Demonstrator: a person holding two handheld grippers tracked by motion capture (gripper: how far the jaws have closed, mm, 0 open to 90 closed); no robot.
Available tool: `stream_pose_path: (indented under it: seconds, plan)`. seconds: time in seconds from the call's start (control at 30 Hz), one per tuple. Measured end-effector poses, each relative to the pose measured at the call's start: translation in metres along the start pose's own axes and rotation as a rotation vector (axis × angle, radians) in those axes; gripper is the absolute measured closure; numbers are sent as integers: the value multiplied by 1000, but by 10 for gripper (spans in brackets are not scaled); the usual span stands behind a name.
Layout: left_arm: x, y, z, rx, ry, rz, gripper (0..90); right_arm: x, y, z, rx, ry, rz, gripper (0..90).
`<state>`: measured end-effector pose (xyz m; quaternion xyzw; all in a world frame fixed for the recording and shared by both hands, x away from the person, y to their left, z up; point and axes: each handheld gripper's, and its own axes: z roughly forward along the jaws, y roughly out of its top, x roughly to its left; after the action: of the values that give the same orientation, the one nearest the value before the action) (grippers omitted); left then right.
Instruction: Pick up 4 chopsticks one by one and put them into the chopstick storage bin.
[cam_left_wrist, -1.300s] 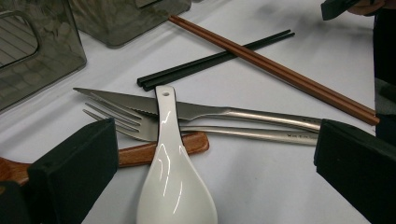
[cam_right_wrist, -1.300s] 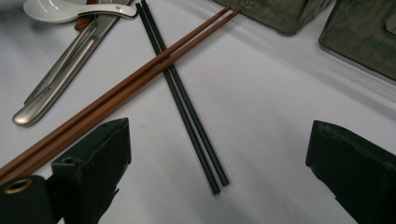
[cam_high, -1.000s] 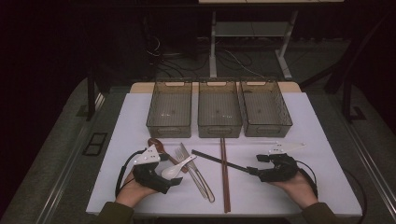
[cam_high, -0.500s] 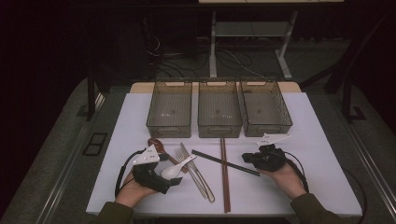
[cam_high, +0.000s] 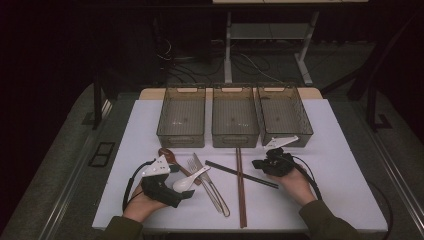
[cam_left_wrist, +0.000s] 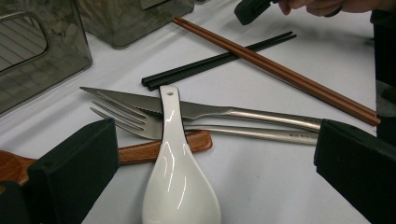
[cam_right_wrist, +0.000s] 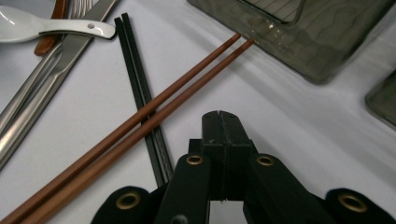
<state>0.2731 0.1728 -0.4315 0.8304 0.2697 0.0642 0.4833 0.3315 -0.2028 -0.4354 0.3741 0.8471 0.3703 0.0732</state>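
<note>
A white ceramic spoon (cam_high: 187, 181) (cam_left_wrist: 180, 177) lies across a steel fork (cam_left_wrist: 121, 119), a steel knife (cam_left_wrist: 205, 111) and a wooden spoon (cam_high: 167, 154). My left gripper (cam_high: 180, 182) (cam_left_wrist: 212, 158) stands open, one jaw on each side of the white spoon's bowl, and the pads do not touch it. To the right, brown chopsticks (cam_high: 240, 185) (cam_right_wrist: 140, 116) cross over black chopsticks (cam_high: 240, 173) (cam_right_wrist: 140, 88). My right gripper (cam_high: 256, 163) (cam_right_wrist: 220, 116) is shut on nothing, its tip just right of the crossing.
Three grey see-through bins (cam_high: 182, 117) (cam_high: 235, 117) (cam_high: 284, 115) stand in a row behind the cutlery on the white tabletop (cam_high: 340, 165). A corner of a bin (cam_right_wrist: 299, 42) lies just ahead of the right gripper.
My right gripper has moved left across the table towards the chopsticks. The left gripper and the cutlery have stayed put.
</note>
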Motion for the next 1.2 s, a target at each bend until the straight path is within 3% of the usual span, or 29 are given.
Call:
stream_pose_path:
  seconds: [0.53, 0.63, 0.97, 1.2]
  plan:
    - [0, -1, 0, -2, -1, -4, 0, -8, 31, 31, 35, -54, 19, 899]
    - [0, 0, 0, -2, -2, -1, 0, -9, 34, 34, 33, -41, 34, 899]
    - [-1, -1, 0, 0, -1, 2, 0, -6, 43, 47, 60, -70, 43, 899]
    - [-1, -1, 0, 1, -2, 1, 0, -4, 47, 54, 66, -63, 41, 898]
